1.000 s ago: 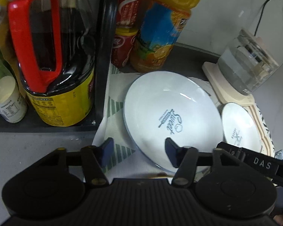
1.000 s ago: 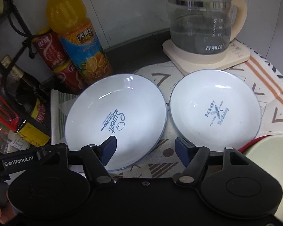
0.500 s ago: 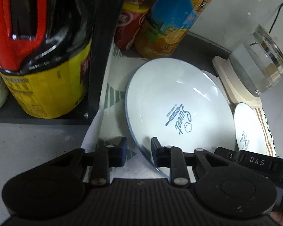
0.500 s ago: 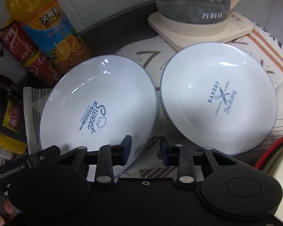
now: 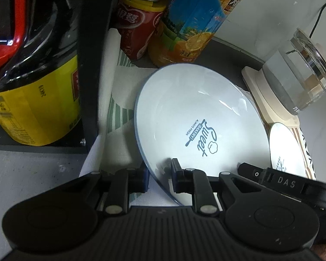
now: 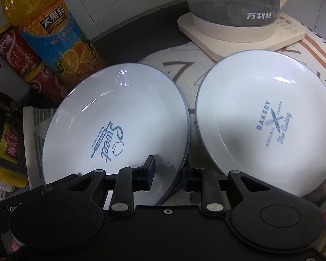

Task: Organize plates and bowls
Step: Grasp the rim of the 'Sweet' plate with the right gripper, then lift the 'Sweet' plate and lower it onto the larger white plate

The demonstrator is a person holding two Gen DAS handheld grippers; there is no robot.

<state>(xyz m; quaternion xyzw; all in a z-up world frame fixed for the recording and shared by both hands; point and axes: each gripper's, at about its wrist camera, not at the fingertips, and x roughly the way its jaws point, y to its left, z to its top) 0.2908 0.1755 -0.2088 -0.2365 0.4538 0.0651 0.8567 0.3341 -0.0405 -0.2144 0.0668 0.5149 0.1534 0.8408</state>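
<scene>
between both closing grippers [image 5: 159, 177] [image 6: 168, 175], "sweet" plate [image 5: 197, 117] rim

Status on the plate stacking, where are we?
Done: nothing stacked; Sweet plate and Bakery plate lie side by side. In hand: left gripper and right gripper closing on the Sweet plate's near rim. Left: lift and stack.

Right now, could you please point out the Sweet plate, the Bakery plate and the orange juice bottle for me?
Sweet plate [image 6: 110, 117]: right wrist view, on its bare white inside above the print.
Bakery plate [image 6: 250, 100]: right wrist view, on its white inside left of the print.
Orange juice bottle [image 6: 60, 37]: right wrist view, on its blue label.
</scene>
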